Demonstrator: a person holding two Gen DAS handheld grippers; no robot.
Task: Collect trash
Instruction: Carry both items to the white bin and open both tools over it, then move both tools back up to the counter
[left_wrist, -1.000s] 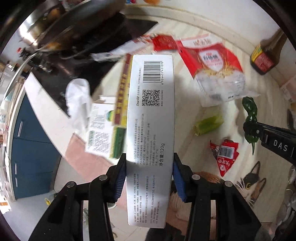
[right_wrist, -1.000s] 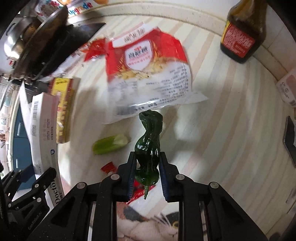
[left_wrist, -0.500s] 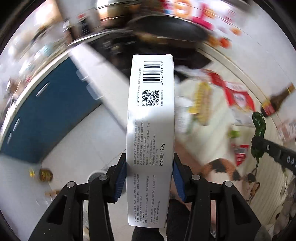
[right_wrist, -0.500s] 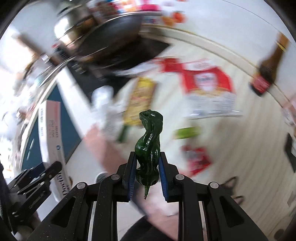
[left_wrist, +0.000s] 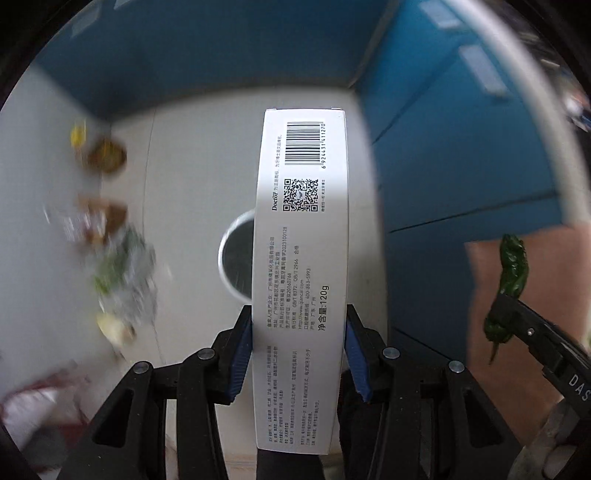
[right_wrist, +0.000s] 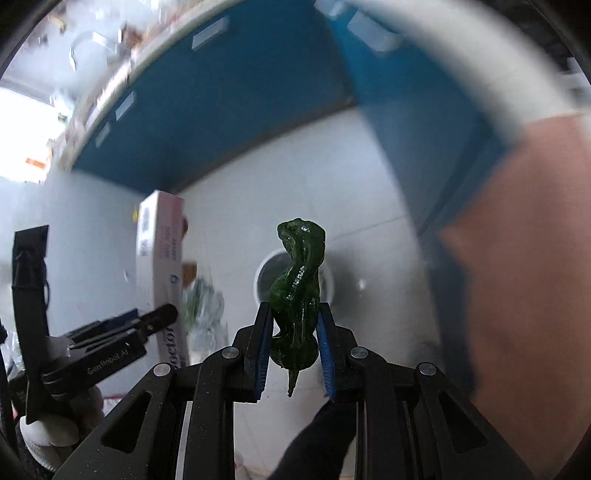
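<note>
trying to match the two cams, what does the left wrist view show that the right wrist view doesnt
Only the left wrist view shows the white box's printed face with barcode and QR code, and blurred litter on the floor at left.

Only the right wrist view shows the box's pink side, bright windows at upper left, and the countertop edge above the cabinets.

Both show the box shut in the left gripper, the green pepper shut in the right gripper, the round bin below, and blue cabinets.
</note>
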